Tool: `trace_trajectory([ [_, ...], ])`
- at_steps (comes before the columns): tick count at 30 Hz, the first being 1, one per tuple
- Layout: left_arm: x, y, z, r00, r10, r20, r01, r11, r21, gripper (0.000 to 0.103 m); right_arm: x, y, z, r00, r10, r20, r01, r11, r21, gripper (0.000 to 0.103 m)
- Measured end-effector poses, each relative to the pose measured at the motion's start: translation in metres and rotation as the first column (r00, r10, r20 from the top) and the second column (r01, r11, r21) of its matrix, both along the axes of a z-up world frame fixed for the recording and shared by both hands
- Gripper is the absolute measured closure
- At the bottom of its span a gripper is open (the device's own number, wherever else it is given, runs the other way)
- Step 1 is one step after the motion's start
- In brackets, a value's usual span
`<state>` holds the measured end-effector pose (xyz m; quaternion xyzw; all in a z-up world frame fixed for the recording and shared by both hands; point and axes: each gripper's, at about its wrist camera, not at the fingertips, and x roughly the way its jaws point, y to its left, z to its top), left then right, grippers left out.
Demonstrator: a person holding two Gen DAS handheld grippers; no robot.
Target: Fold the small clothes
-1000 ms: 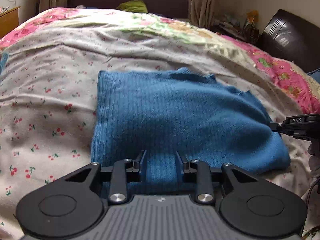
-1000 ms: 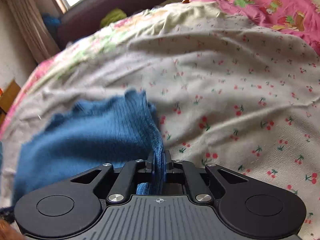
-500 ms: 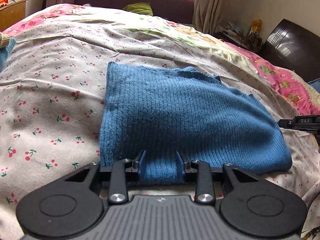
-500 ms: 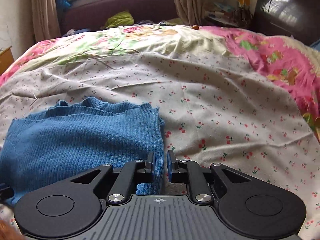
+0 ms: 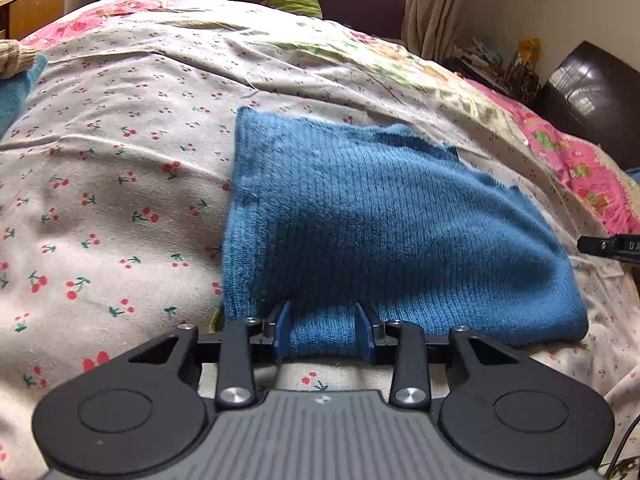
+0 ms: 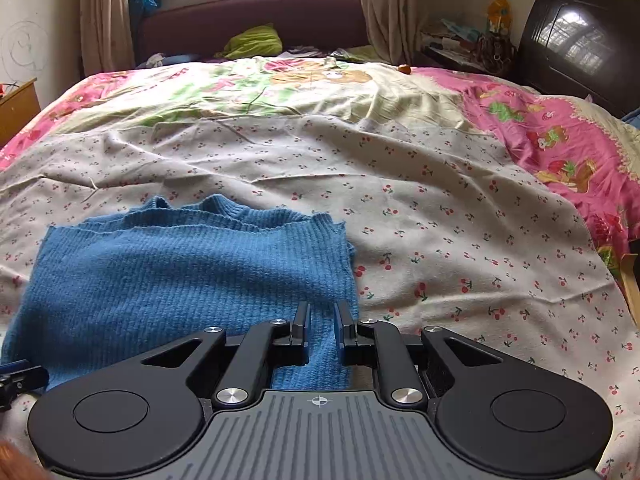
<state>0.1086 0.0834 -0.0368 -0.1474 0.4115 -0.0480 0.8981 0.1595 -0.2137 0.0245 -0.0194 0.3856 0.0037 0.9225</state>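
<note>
A blue knit sweater [image 5: 400,220] lies folded into a rough rectangle on the cherry-print sheet [image 5: 120,220]. My left gripper [image 5: 322,306] hovers over its near edge, close to the near left corner. Its jaws are opening and the fabric shows between them without being pressed. In the right wrist view the sweater [image 6: 180,280] fills the lower left, its collar at the far side. My right gripper [image 6: 322,305] stands open just above the sweater's near right corner. One of the right gripper's fingers [image 5: 600,245] pokes in at the right edge of the left wrist view.
The bed carries a pink floral quilt [image 6: 560,140] on the right. A teal cloth [image 5: 16,88] with a beige knit piece lies at the left edge. A wooden cabinet [image 6: 16,108] stands left, a dark glossy panel [image 6: 580,40] far right, a green cloth [image 6: 252,42] on the maroon bench.
My right gripper has let go of the sweater's right edge, risen and rolled level; the edge now lies flat. The left gripper's jaws stand slightly wider.
</note>
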Motion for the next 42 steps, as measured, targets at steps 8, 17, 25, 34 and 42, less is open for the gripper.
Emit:
trace_trajectory([
  [8, -0.035, 0.037, 0.019, 0.979, 0.199, 0.048, -0.196, 0.979, -0.046, 0.047, 0.0, 0.057, 0.015, 0.99, 0.144, 0.009, -0.144, 0.99, 0.006, 0.085],
  [17, -0.028, 0.037, -0.001, 0.987, 0.161, -0.03, -0.163, 0.981, -0.109, 0.046, 0.026, 0.174, 0.006, 0.915, 0.396, -0.081, -0.394, 0.918, 0.041, 0.072],
  [25, -0.025, 0.038, -0.009, 0.99, 0.134, -0.041, -0.139, 0.974, -0.178, 0.045, 0.054, 0.255, -0.017, 0.845, 0.486, -0.223, -0.491, 0.87, 0.034, 0.062],
  [34, -0.026, 0.034, -0.005, 0.996, 0.089, 0.011, -0.084, 0.972, -0.219, 0.045, 0.075, 0.308, -0.049, 0.77, 0.496, -0.402, -0.579, 0.808, -0.112, 0.043],
  [42, -0.025, 0.032, -0.003, 0.998, 0.05, 0.026, -0.042, 0.968, -0.246, 0.045, 0.079, 0.301, -0.055, 0.753, 0.48, -0.45, -0.619, 0.749, -0.236, 0.056],
])
